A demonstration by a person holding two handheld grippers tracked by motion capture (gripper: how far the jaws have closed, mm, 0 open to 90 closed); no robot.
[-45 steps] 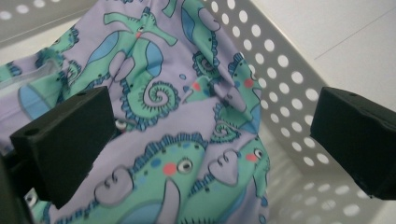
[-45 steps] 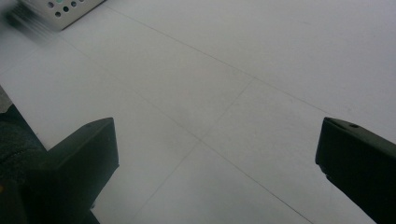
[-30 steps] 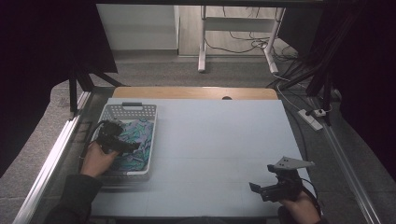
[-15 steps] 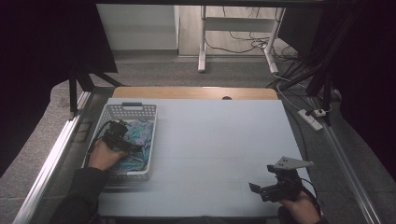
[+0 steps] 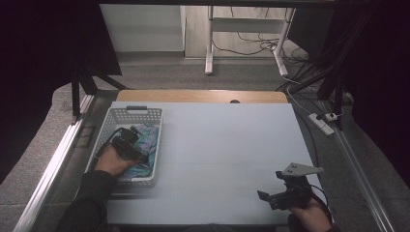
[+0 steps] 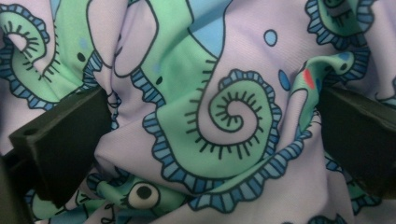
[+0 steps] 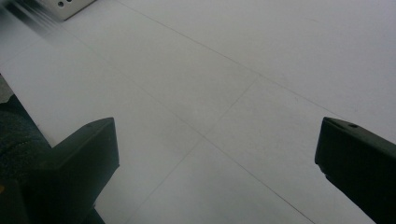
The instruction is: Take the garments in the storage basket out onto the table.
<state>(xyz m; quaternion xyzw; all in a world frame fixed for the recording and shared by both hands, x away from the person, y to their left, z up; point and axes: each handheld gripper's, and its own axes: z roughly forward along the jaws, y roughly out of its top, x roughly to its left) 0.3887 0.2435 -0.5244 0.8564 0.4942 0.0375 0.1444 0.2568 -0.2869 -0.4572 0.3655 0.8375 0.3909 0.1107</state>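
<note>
Cloth (image 6: 219,107) between the left tongs' (image 6: 215,135) parted jaws.

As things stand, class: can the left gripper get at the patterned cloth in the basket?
Probably yes: the left gripper is down in the basket, open jaws pressed into the cloth, nothing between.

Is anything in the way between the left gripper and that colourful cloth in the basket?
Nothing visible. The left gripper is already down in the white basket, its fingers spread wide and pressed against the patterned cloth, a bunched fold between them.
</note>
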